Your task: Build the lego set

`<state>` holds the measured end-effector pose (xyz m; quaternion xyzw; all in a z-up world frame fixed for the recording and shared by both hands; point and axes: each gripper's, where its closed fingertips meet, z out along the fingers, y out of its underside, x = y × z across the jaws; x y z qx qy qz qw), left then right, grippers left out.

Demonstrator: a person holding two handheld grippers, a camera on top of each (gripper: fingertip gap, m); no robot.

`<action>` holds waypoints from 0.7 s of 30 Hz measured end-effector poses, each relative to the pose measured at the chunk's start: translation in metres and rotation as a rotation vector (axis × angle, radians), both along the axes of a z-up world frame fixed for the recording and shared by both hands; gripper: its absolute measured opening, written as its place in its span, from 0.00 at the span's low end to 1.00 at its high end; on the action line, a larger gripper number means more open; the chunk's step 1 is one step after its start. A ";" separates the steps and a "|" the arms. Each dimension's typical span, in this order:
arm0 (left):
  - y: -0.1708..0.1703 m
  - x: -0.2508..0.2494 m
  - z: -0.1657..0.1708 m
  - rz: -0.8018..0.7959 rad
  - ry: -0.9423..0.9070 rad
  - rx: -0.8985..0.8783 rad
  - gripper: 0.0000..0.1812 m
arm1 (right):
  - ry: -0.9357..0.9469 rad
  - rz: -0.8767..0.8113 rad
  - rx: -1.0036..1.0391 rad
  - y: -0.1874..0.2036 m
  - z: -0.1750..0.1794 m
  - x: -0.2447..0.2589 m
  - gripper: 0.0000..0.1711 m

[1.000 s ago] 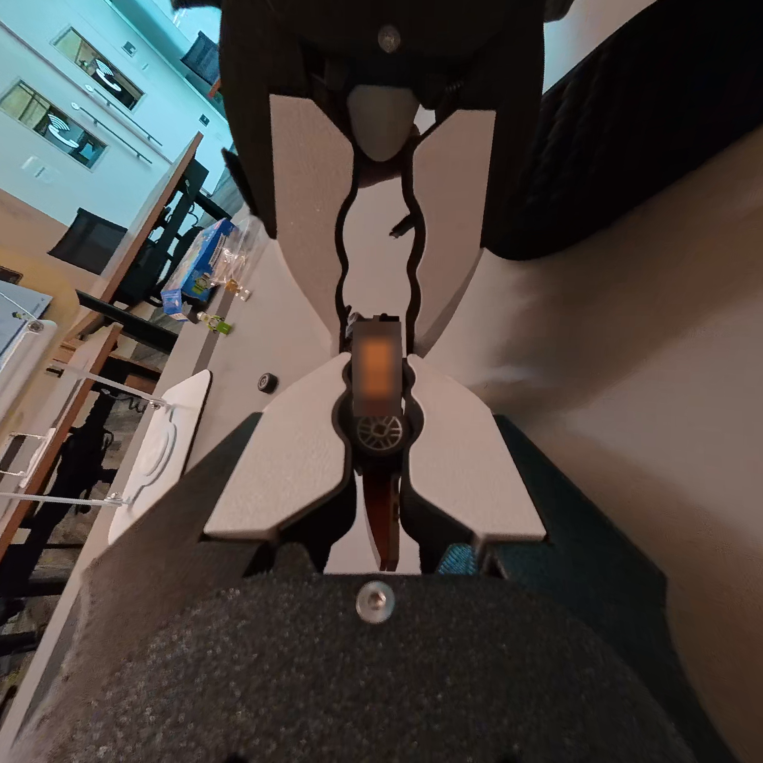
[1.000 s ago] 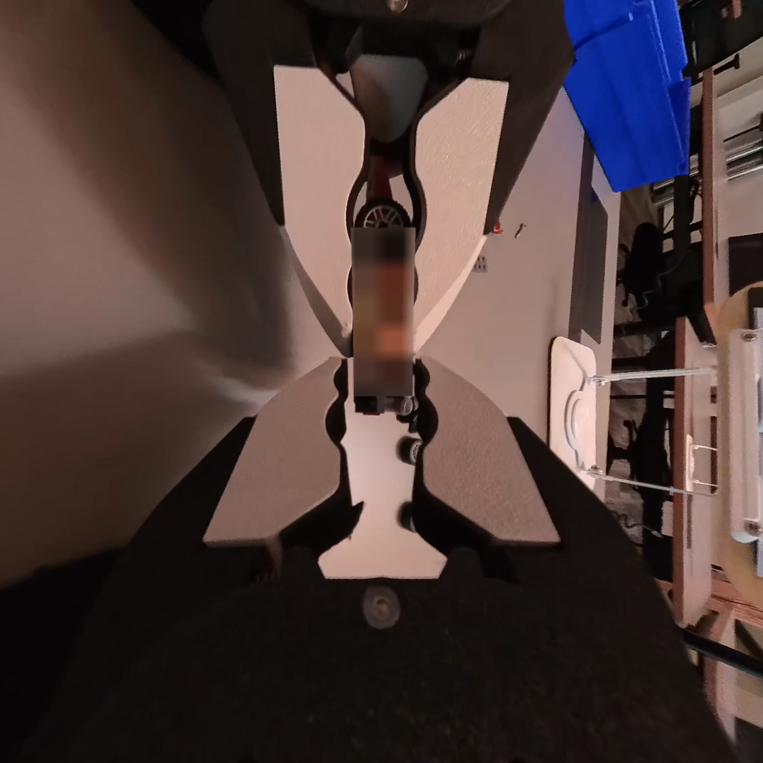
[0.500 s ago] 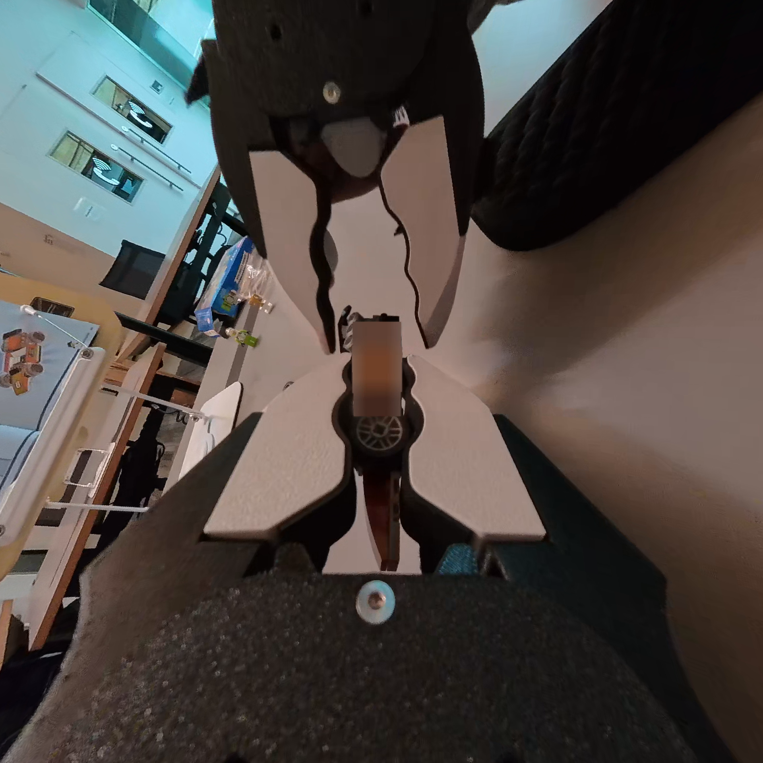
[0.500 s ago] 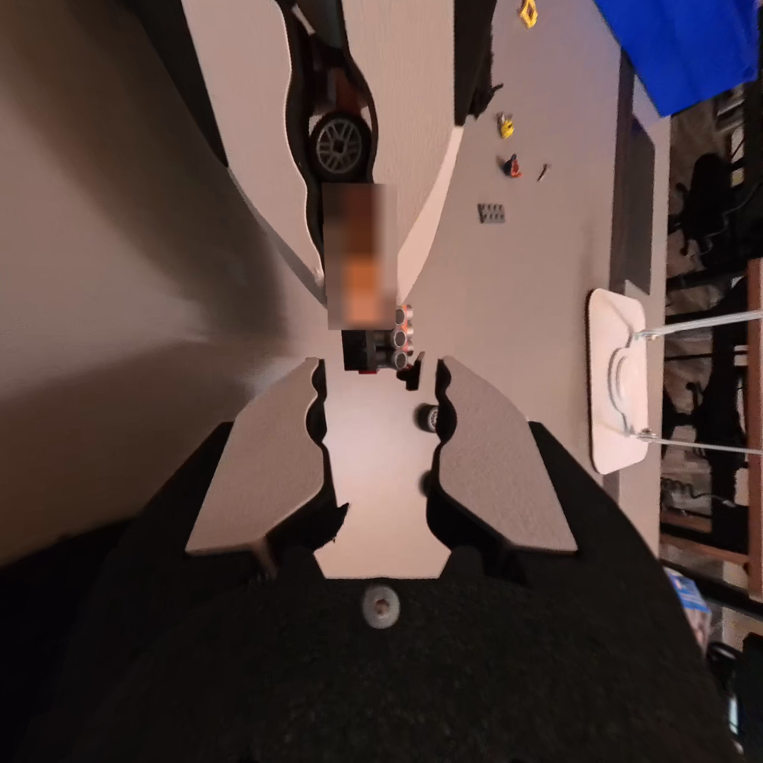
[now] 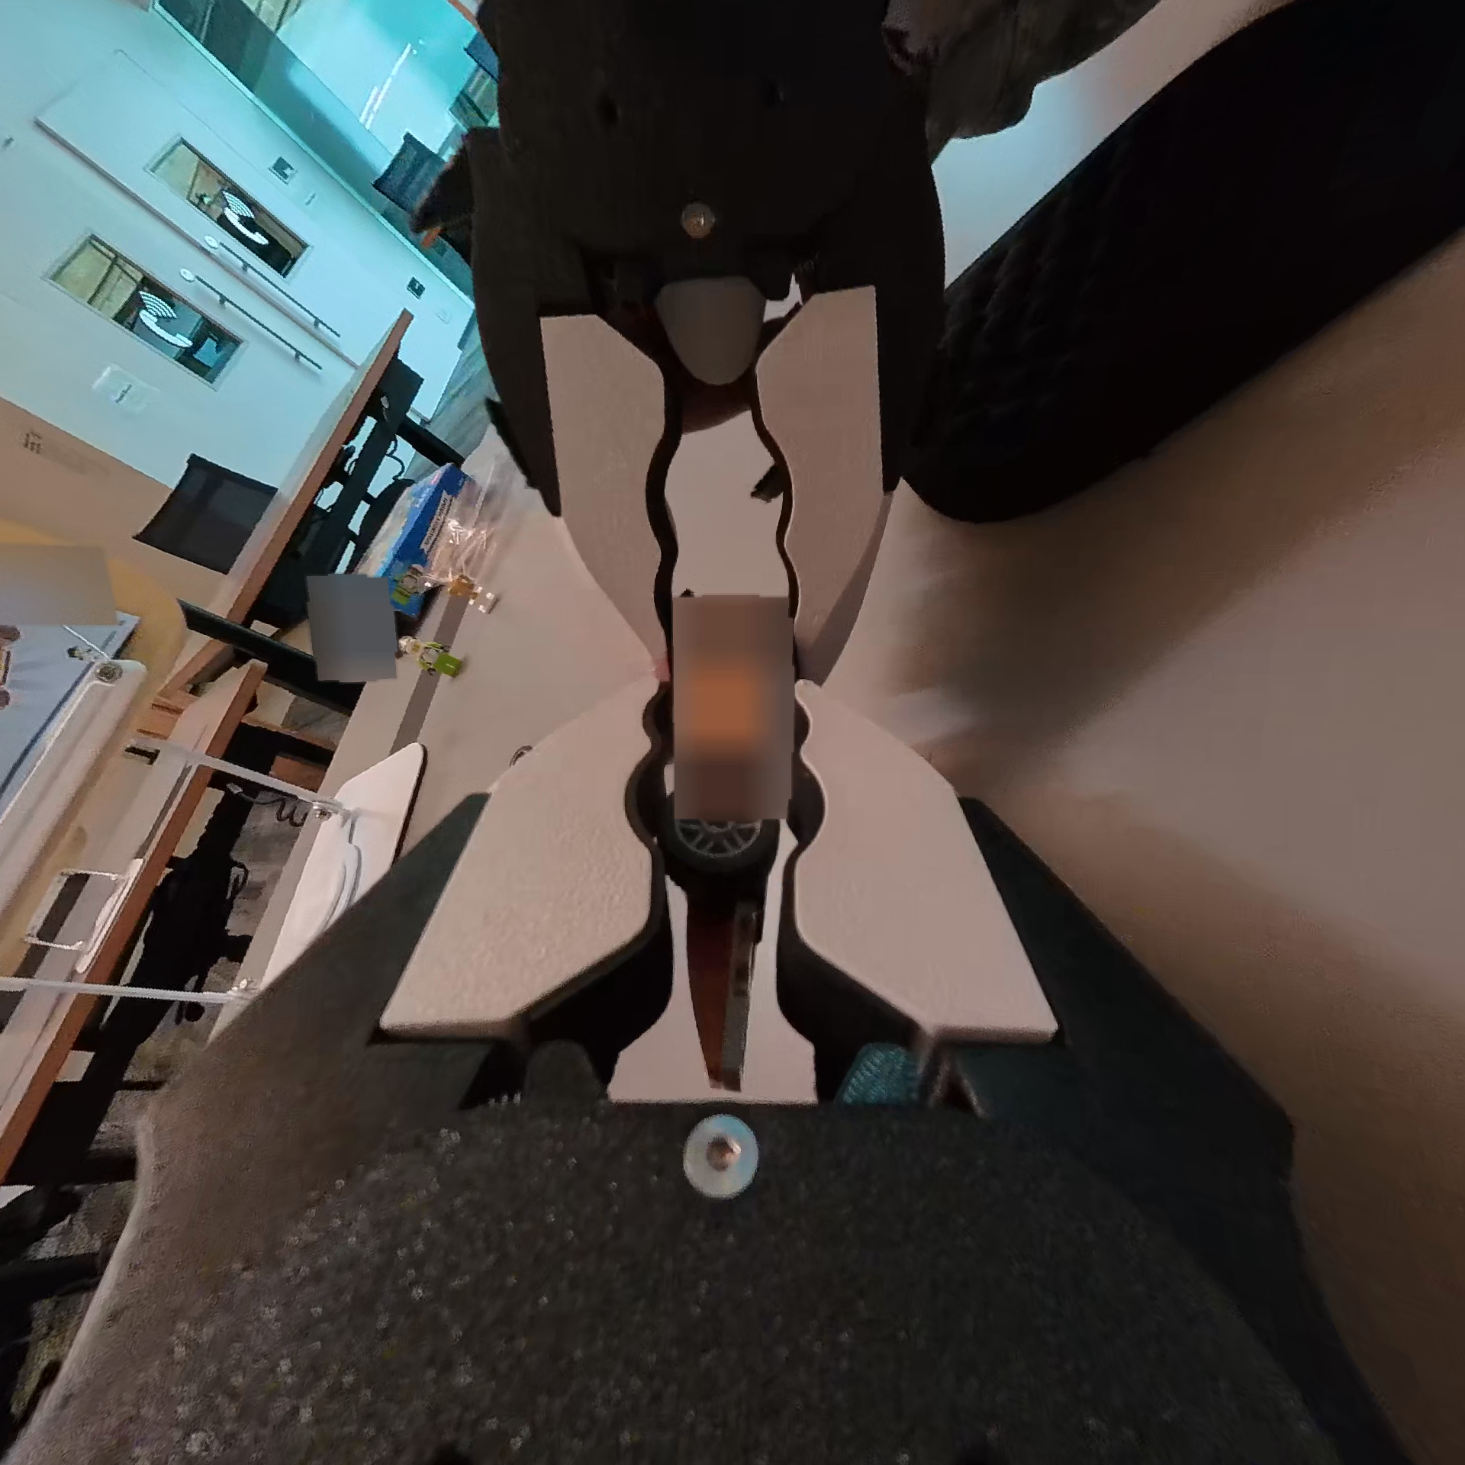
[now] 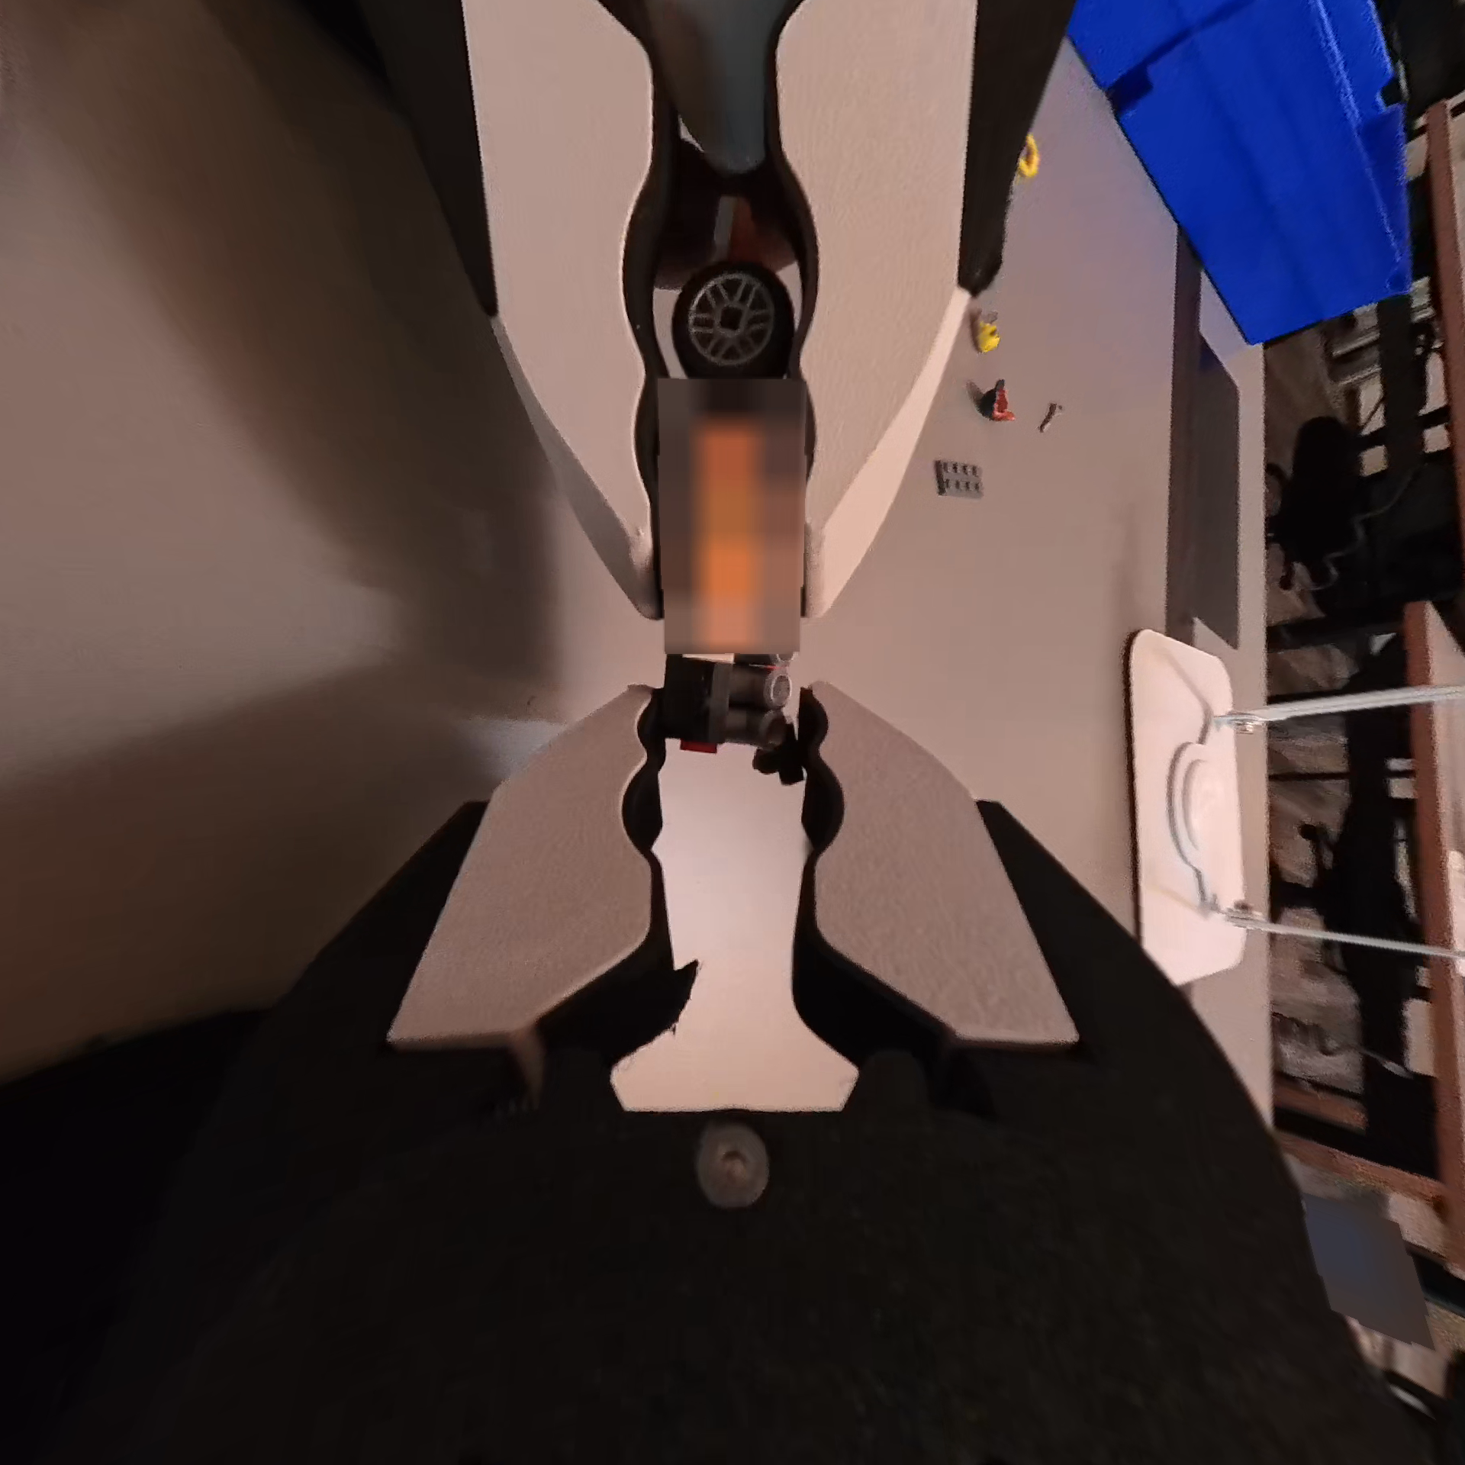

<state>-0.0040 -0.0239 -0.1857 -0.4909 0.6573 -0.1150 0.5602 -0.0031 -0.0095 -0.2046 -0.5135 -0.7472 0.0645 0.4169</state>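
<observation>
Two grippers meet tip to tip: left gripper [image 5: 725, 713] clamps the lego car [image 5: 723, 852]; right gripper [image 6: 725, 698] pinches its rear end; no legible writing.

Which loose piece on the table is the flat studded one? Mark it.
The grey plate, alone below the cluster; the yellow bits, red piece and dark pin show no studs.

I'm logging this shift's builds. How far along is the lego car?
Done: the car has a body and at least one spoked wheel fitted. In hand: the left gripper clamps the car while the right gripper closes around its rear end. Left: loose pieces lie on the table, including a grey plate and small yellow and red parts.
</observation>
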 end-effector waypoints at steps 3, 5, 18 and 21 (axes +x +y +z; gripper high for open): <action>0.001 -0.002 -0.001 -0.002 -0.004 -0.028 0.15 | 0.016 0.004 -0.041 -0.001 -0.001 0.000 0.19; 0.003 -0.004 -0.003 0.008 0.002 -0.043 0.15 | 0.030 0.001 -0.073 -0.001 -0.001 0.000 0.19; 0.003 -0.009 0.000 0.002 -0.022 -0.108 0.11 | 0.138 -0.062 -0.203 0.005 0.018 0.009 0.24; 0.004 -0.010 -0.004 0.002 -0.009 -0.104 0.11 | 0.177 -0.055 -0.160 0.001 0.029 0.010 0.24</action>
